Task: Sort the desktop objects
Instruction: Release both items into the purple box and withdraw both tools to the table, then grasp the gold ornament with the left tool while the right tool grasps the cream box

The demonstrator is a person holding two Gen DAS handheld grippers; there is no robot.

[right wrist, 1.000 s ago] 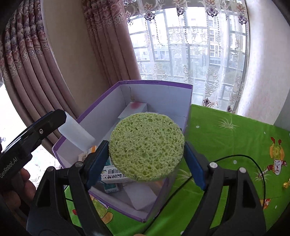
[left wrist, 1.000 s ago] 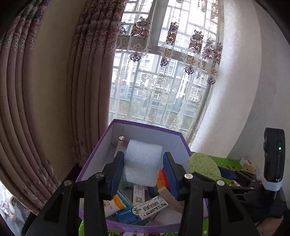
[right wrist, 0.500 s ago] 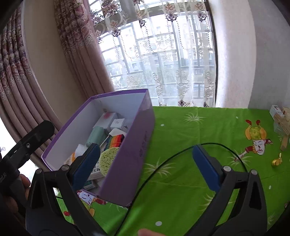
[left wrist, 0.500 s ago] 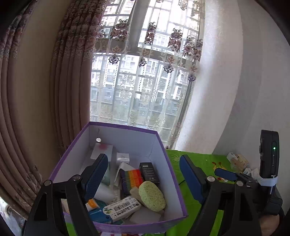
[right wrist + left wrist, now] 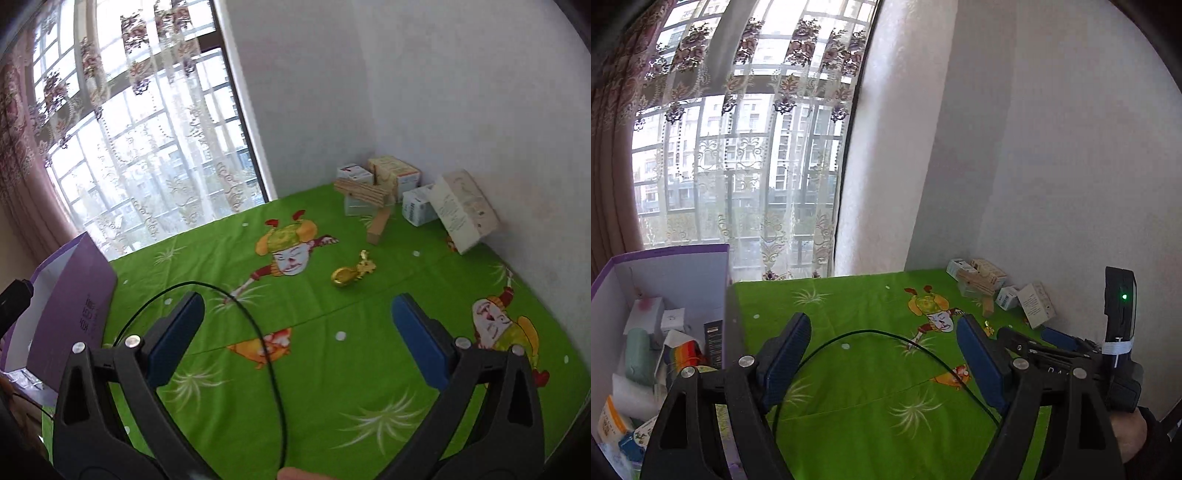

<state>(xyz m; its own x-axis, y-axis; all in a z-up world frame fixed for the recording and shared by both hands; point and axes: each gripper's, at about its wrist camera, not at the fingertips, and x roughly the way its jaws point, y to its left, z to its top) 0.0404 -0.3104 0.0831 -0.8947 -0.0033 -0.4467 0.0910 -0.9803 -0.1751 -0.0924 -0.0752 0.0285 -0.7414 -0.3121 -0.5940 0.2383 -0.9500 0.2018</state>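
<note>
Left wrist view: one purple box [image 5: 670,254] at the table's left edge, holding mixed small packages; exact count unclear. Left gripper [image 5: 884,356], jaws spread wide, empty, above the green tablecloth [image 5: 871,417]. Right wrist view: right gripper [image 5: 295,334], likewise spread and empty. By the far wall: one cluster of about five cartons [image 5: 417,197], two wooden blocks [image 5: 364,192], one gold trinket [image 5: 351,271]. One black cable [image 5: 266,354].
</note>
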